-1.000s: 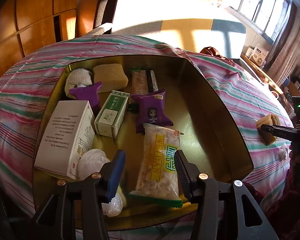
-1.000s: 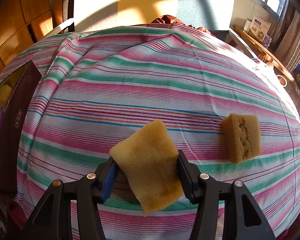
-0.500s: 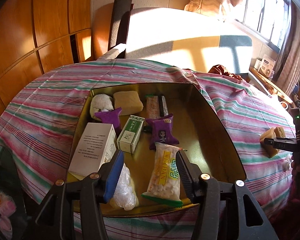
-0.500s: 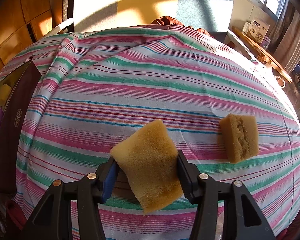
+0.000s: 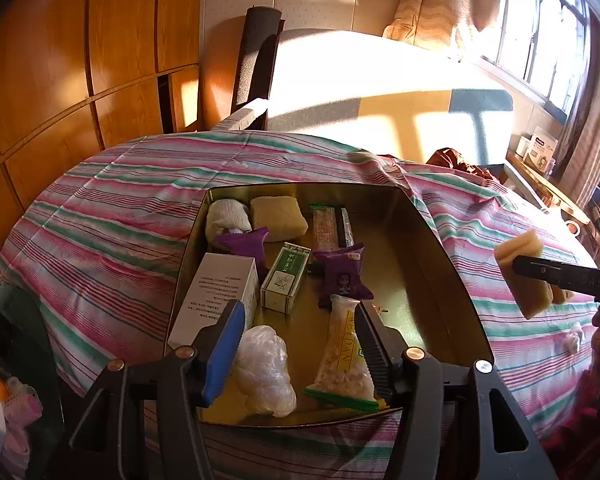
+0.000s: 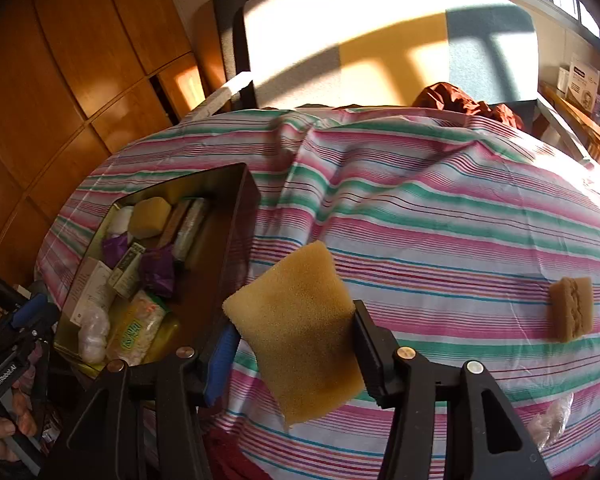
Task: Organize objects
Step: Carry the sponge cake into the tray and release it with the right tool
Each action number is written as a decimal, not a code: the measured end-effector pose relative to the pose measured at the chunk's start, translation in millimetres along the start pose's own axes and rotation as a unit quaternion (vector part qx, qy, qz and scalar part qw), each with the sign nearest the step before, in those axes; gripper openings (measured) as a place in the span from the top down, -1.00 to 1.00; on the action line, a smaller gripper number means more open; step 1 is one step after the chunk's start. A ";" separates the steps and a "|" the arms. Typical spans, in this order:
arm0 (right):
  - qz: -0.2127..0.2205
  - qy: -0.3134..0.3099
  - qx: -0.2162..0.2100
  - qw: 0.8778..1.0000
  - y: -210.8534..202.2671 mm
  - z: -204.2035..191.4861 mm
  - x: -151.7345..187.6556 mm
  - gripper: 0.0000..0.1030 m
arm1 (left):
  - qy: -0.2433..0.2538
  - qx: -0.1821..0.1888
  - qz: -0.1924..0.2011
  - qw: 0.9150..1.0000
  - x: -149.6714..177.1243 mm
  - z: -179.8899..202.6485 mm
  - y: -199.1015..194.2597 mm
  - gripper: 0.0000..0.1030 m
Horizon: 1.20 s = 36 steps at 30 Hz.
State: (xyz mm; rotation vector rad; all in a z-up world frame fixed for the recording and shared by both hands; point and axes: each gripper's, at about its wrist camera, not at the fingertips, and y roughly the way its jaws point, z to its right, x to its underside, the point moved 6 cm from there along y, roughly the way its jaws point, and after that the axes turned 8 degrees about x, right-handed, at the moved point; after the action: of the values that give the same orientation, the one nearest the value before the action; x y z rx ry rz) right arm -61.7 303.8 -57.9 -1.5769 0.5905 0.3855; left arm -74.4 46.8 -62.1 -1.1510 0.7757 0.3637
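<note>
My right gripper is shut on a yellow sponge, held in the air just right of the gold tin. The left wrist view shows this sponge hanging beyond the tin's right wall. My left gripper hovers over the tin's near end. Its jaws are opening and hold nothing. Below them lie a snack packet and a crumpled plastic bag. A second sponge lies on the striped cloth to the right.
In the tin are a white box, a green box, purple packets, another sponge and a white cloth ball. A clear plastic scrap lies near the cloth's front edge. A chair stands behind the table.
My right gripper has lifted the sponge and swung it left, bringing the tin into its view. My left gripper has risen and drawn back from the tin, its jaws a little wider.
</note>
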 end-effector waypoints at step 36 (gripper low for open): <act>-0.030 -0.088 0.019 0.995 51.5 -99.5 0.2 -0.30 | -0.042 -0.033 0.017 0.998 10.2 -46.0 -17.7 -0.25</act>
State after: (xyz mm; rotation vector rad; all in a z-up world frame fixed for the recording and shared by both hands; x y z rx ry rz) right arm -101.6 204.2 -90.1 -1.5018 0.4115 0.4600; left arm -72.8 -3.3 -66.2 -1.1778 0.7154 0.4652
